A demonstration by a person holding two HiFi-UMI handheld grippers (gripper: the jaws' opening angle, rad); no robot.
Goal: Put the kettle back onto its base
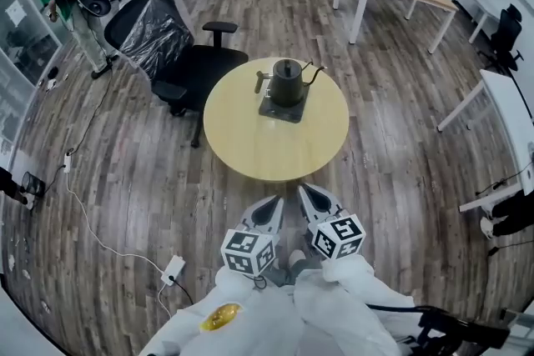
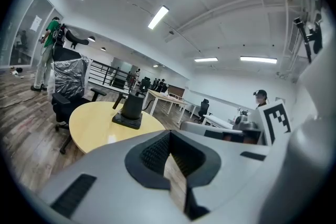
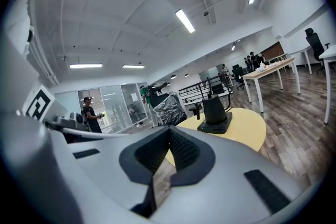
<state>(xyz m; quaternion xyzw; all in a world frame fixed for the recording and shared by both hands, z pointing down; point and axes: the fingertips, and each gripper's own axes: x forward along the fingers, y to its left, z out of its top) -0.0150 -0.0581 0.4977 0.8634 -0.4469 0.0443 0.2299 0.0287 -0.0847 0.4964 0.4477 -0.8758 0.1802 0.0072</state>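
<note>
both hands low, near body, white sleeves [image 1: 350, 300] side by side, claws pointing almost level toward table. left gripper [image 1: 269, 211] jaws pressed together, holding nothing; right gripper [image 1: 315, 203] likewise closed, empty. dark metal gooseneck kettle [image 1: 287, 81] upright on flat dark square base [image 1: 283, 108], on far half of round pale-yellow table [image 1: 250, 150], well apart from both claws, straight ahead. grey plank floor [image 1: 125, 179] and near table edge between. black office chair with plastic-wrapped back [image 1: 167, 42] behind table, left.
</note>
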